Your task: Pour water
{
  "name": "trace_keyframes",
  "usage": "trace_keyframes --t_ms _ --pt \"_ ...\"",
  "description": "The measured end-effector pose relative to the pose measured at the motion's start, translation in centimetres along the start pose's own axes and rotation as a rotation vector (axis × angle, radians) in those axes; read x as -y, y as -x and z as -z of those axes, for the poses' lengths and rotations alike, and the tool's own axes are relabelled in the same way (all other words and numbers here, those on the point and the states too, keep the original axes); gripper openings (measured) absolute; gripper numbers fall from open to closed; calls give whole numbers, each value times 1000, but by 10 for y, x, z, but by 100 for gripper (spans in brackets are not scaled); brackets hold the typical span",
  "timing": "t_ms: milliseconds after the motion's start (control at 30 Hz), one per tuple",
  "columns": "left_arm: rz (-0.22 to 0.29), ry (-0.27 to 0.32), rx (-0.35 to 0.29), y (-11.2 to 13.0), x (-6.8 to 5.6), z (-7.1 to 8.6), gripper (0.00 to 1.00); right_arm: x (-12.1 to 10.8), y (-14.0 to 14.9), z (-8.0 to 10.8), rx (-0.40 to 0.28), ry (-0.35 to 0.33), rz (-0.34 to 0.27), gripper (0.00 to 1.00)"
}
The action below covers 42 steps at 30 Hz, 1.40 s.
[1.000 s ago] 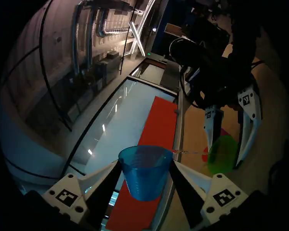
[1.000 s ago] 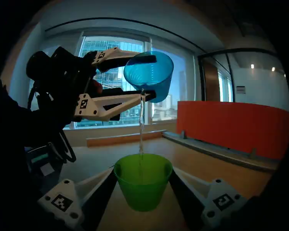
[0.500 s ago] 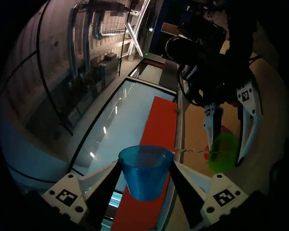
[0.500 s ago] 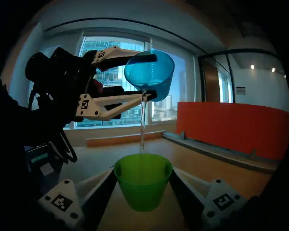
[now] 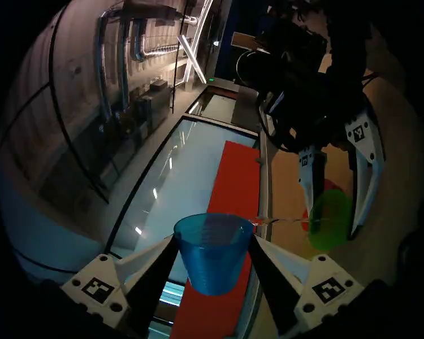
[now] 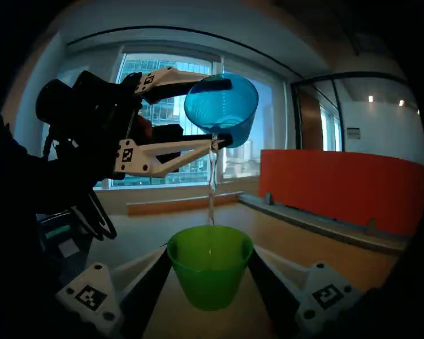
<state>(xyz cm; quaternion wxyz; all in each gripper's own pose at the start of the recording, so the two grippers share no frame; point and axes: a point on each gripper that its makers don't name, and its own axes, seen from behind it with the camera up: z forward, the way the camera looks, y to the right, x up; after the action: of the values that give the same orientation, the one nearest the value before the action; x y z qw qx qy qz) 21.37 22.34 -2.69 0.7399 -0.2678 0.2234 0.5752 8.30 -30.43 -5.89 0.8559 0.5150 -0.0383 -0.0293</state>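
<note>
My left gripper (image 5: 213,261) is shut on a blue translucent cup (image 5: 213,257), tipped on its side. In the right gripper view that same blue cup (image 6: 222,108) hangs tilted above, held by the left gripper (image 6: 215,113), and a thin stream of water (image 6: 211,183) falls from its rim. My right gripper (image 6: 210,277) is shut on an upright green cup (image 6: 210,271) directly under the stream. In the left gripper view the green cup (image 5: 328,220) sits between the right gripper's white fingers (image 5: 312,183), with the water stream (image 5: 282,221) reaching it.
A wooden table top (image 6: 302,240) lies below the green cup. An orange partition (image 6: 347,183) stands to the right, with large windows (image 6: 155,141) behind. A person's dark sleeve and cables (image 6: 59,164) are at the left.
The blue cup has tilted a little further and shifted slightly right above the green cup. Water keeps streaming down. The green cup has stayed put.
</note>
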Motion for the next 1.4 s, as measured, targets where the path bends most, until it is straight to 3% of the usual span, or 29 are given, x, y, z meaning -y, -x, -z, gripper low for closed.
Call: trace_keyframes --t_ms 800,1400 --pt "-74 -7 -4 -1 1 -4 85 -1 -2 3 -4 1 4 90" --pt "-145 -19 -5 -5 9 -5 85 -4 -1 6 -7 8 2 90"
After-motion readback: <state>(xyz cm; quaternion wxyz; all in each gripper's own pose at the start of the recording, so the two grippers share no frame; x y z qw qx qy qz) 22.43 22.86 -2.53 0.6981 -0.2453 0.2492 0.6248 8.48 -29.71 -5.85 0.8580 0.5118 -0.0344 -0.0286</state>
